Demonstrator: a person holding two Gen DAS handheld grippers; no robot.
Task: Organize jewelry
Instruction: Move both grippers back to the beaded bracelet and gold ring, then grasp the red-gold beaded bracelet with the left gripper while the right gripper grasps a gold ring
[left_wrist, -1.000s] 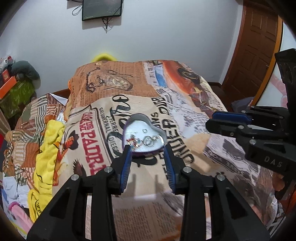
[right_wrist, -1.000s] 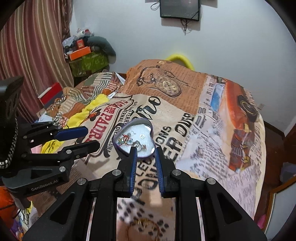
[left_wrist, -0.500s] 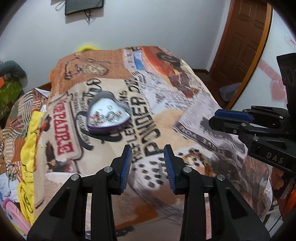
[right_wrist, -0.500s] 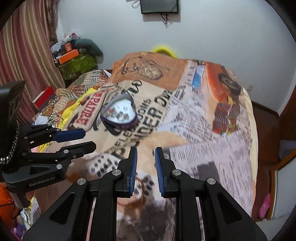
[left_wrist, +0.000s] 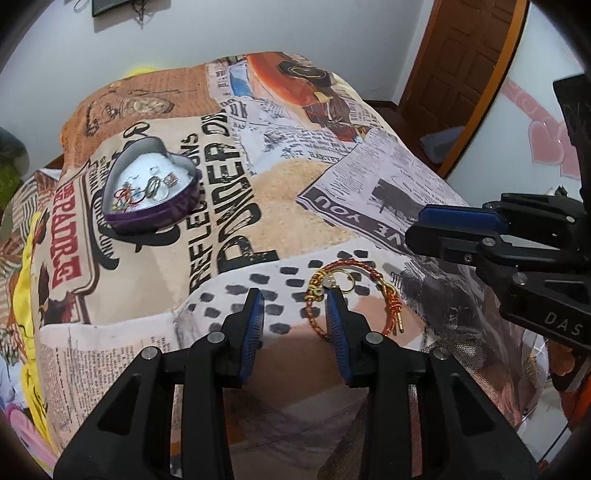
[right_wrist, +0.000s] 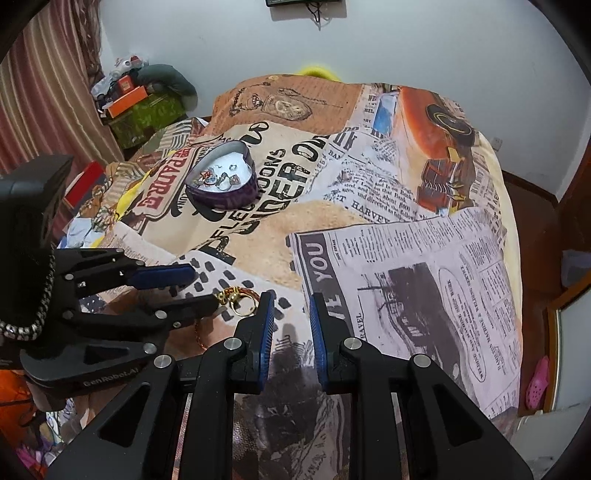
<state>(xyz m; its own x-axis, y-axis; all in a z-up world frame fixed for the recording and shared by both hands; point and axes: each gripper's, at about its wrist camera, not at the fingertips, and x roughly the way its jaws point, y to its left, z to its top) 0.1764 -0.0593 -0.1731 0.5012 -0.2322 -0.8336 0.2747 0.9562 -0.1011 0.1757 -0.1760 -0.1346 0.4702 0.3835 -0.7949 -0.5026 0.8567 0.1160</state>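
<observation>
Bracelet (left_wrist: 354, 295), red-gold cord, lies flat on the printed bedspread (left_wrist: 288, 192), well short of the heart-shaped tin (left_wrist: 147, 192) holding the other jewelry. Left gripper (left_wrist: 295, 314) just above bracelet's near side, fingers apart, empty, right finger over the cord. Right gripper (right_wrist: 291, 325) just beside bracelet, fingers apart, narrower gap, empty.

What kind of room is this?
Most likely a bedroom: a bed under a printed blanket, a wooden door, a curtain, and clutter piled in the corner.
</observation>
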